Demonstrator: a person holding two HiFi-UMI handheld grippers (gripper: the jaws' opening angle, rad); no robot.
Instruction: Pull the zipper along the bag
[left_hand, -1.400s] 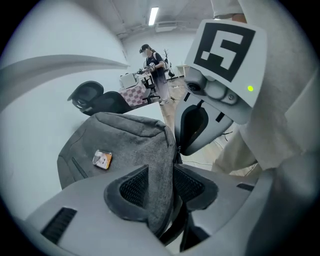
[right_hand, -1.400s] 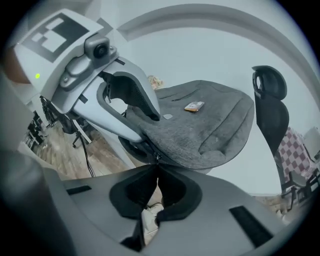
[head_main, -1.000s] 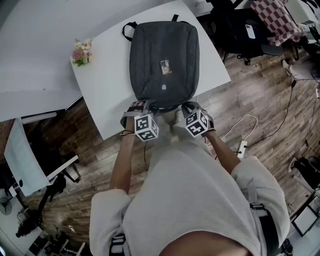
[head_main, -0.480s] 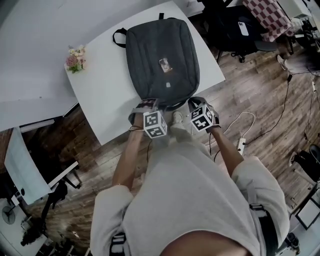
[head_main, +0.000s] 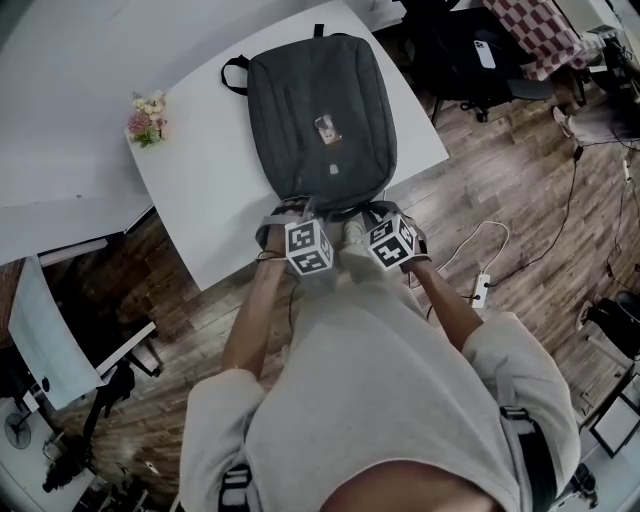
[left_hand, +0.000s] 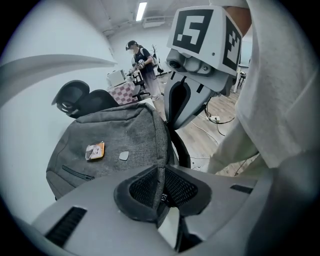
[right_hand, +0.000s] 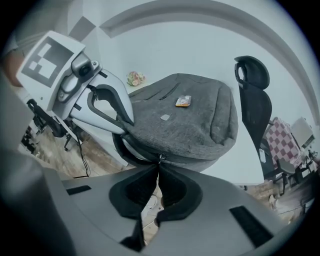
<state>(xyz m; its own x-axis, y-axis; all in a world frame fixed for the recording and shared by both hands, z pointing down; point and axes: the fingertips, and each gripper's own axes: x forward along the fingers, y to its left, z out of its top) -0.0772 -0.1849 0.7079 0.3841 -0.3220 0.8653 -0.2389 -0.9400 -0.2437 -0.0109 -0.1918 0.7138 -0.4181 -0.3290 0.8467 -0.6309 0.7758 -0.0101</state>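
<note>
A dark grey backpack (head_main: 320, 115) lies flat on the white table (head_main: 200, 190), with its near end over the table's front edge. Both grippers are at that near end. My left gripper (left_hand: 161, 174) is closing its jaws, and the pads pinch the bag's fabric edge (left_hand: 160, 150) beside the zipper. My right gripper (right_hand: 159, 167) is shut on the small zipper pull (right_hand: 160, 159) at the bag's lower seam. In the head view the left gripper (head_main: 290, 210) and the right gripper (head_main: 372, 212) sit side by side, their fingertips partly hidden by the marker cubes.
A small bunch of flowers (head_main: 146, 115) stands at the table's left corner. A black office chair (right_hand: 252, 95) is beyond the bag. A power strip with cable (head_main: 480, 290) lies on the wooden floor to the right. A person (left_hand: 141, 57) stands far back.
The left gripper's marker cube has shifted right toward the right gripper at the bag's near end. The view has shifted slightly; the bag lies as before.
</note>
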